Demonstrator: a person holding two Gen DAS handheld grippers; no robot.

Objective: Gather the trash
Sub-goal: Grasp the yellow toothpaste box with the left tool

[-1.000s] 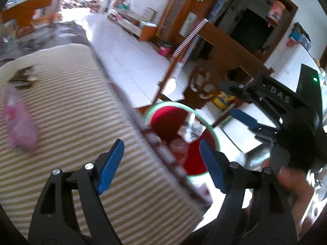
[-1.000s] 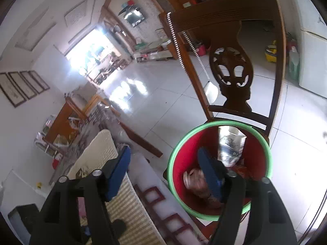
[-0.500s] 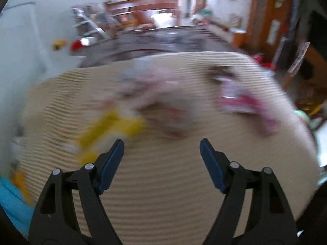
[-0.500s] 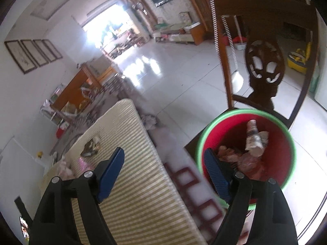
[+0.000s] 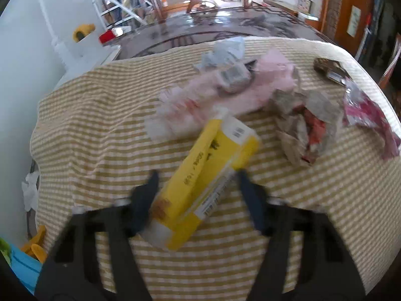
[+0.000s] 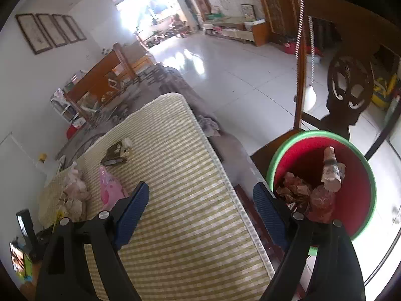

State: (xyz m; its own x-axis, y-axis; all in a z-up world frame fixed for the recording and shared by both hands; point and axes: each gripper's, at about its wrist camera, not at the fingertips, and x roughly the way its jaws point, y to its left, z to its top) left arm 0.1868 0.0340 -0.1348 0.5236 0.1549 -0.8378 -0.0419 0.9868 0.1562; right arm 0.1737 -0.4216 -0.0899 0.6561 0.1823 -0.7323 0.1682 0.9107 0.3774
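Observation:
A yellow carton [image 5: 208, 165] lies slantwise on the striped mat [image 5: 100, 125] in the left wrist view. My left gripper [image 5: 198, 183] straddles it; its jaws are closing, blurred, with both fingertips against the carton's sides. Beyond it lie a pink bag [image 5: 225, 92], crumpled brown paper [image 5: 300, 130], a red wrapper [image 5: 366, 110] and a dark wrapper [image 5: 328, 67]. My right gripper [image 6: 200, 200] hangs over the mat's edge, its jaws opening with nothing between them. Just to its right stands the red bin [image 6: 361, 200] with a green rim, holding a bottle and crumpled trash.
A carved wooden chair [image 6: 348, 80] stands behind the bin. The dark glossy table [image 5: 225, 25] runs on past the mat. White tiled floor [image 6: 238, 75] opens beyond the table. A pink wrapper [image 6: 110, 188] lies left of the right gripper.
My left gripper swung from the bin side across the mat to the yellow carton and narrowed around it. My right gripper drew back from over the bin toward the mat and widened.

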